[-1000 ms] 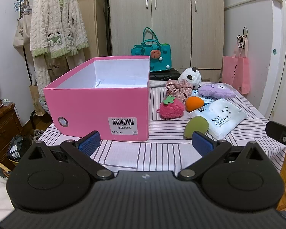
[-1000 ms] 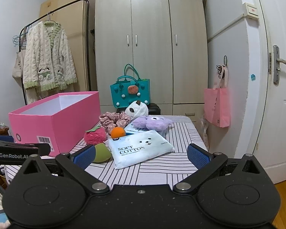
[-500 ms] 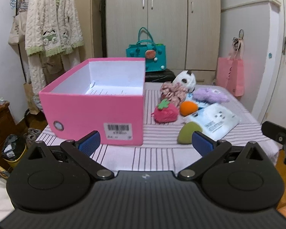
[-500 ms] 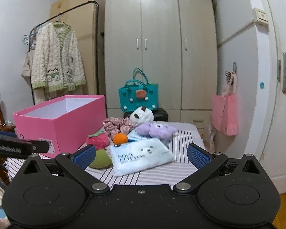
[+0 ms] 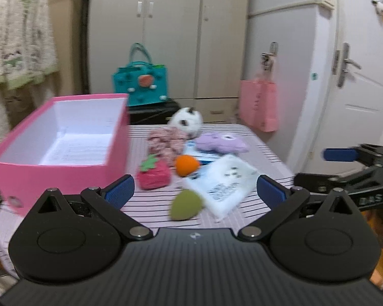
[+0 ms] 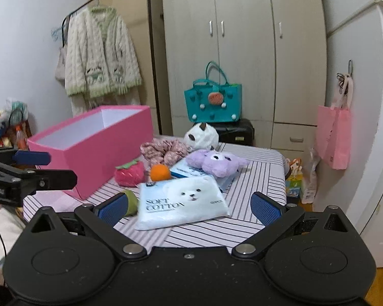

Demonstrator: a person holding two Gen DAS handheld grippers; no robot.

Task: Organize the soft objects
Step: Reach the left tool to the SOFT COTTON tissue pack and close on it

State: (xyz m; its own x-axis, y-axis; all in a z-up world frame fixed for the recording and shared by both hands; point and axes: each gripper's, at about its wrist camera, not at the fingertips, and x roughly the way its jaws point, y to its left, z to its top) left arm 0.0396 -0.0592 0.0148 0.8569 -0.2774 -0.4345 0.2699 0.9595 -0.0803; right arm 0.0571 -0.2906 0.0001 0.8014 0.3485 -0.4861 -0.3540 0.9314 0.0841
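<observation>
Plush toys (image 6: 218, 162) lie heaped beside an open pink box (image 6: 94, 150); each hand-held gripper (image 5: 195, 191) (image 6: 189, 205) gapes wide, empty.

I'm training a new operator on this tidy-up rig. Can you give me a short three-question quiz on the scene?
1. True or false: the pink box already holds a soft toy.
2. Which item lies nearest the right gripper? A) purple plush B) cotton pack C) panda plush
3. Fill in: the orange ball sits between the strawberry plush and the ____ plush.

Key: 1. False; the part of its inside that shows is bare. 2. B. 3. purple. Both grippers, the left gripper too, are open and hold nothing.
</observation>
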